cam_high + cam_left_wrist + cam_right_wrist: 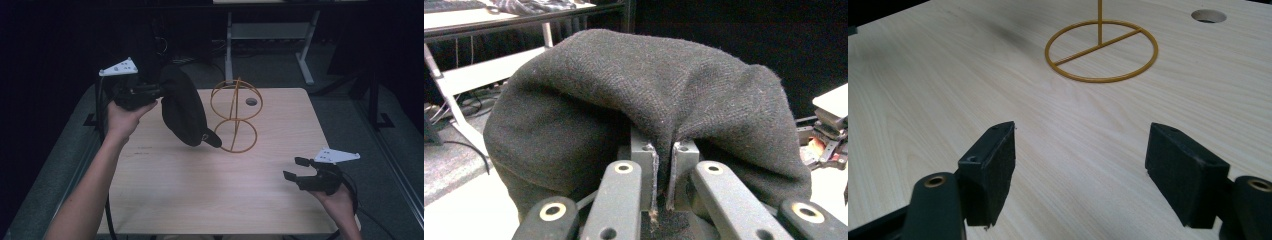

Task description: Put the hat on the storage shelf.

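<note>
Black cap (182,107) hanging above the table (200,185) at ten o'clock, pinched by its edge in the clenched left gripper (150,91), brim tip just beside the yellow wire stand (236,116) at twelve o'clock. Right gripper (296,169) at four o'clock, jaws spread wide, grasping nothing, low over bare wood.

The black wool cap (649,110) hides the left gripper (662,175) pads' tips in its fold; the gold wire stand (1101,49) is cut off at the top edge; the room beyond the bench (200,190) is too dark to read.
</note>
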The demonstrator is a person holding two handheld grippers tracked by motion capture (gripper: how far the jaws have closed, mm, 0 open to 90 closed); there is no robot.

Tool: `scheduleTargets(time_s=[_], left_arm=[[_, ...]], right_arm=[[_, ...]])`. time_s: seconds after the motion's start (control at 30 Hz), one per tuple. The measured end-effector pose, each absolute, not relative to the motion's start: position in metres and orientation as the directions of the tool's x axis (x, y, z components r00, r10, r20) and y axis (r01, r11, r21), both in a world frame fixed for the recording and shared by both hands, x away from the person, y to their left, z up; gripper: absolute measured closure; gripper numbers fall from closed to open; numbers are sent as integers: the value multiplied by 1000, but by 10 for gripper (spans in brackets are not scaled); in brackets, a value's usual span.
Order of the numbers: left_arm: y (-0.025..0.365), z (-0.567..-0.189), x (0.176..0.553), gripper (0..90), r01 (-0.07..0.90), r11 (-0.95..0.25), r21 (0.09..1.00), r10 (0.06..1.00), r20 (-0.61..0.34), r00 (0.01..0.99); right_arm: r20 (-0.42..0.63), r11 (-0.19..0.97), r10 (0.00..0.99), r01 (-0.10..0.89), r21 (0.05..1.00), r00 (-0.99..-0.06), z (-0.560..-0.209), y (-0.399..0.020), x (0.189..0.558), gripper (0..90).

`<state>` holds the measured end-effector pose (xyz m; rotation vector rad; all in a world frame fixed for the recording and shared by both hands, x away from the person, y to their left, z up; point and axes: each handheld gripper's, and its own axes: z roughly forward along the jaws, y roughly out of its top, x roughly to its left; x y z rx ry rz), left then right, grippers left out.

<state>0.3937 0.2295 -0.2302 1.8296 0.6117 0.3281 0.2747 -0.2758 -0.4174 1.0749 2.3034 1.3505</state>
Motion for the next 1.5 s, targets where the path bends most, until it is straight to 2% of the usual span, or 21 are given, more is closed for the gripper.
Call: scheduleTargets(time_s=[0.43, 0.73, 1.1, 1.5], left_arm=[[186, -196, 424, 852, 214, -270, 939, 495, -55, 867], [139, -180, 438, 852, 202, -331, 922, 454, -33, 890], [87, -184, 458, 846, 234, -416, 878, 437, -32, 899], [55, -205, 481, 836, 321, -464, 826, 424, -111, 899]], right_arm=[[151, 254, 725, 464, 849, -672, -415, -284, 273, 279], [142, 267, 723, 463, 845, -677, -418, -282, 275, 279], [149, 264, 710, 457, 849, -688, -418, -279, 275, 280], [175, 240, 707, 464, 853, -686, -420, -278, 276, 280]])
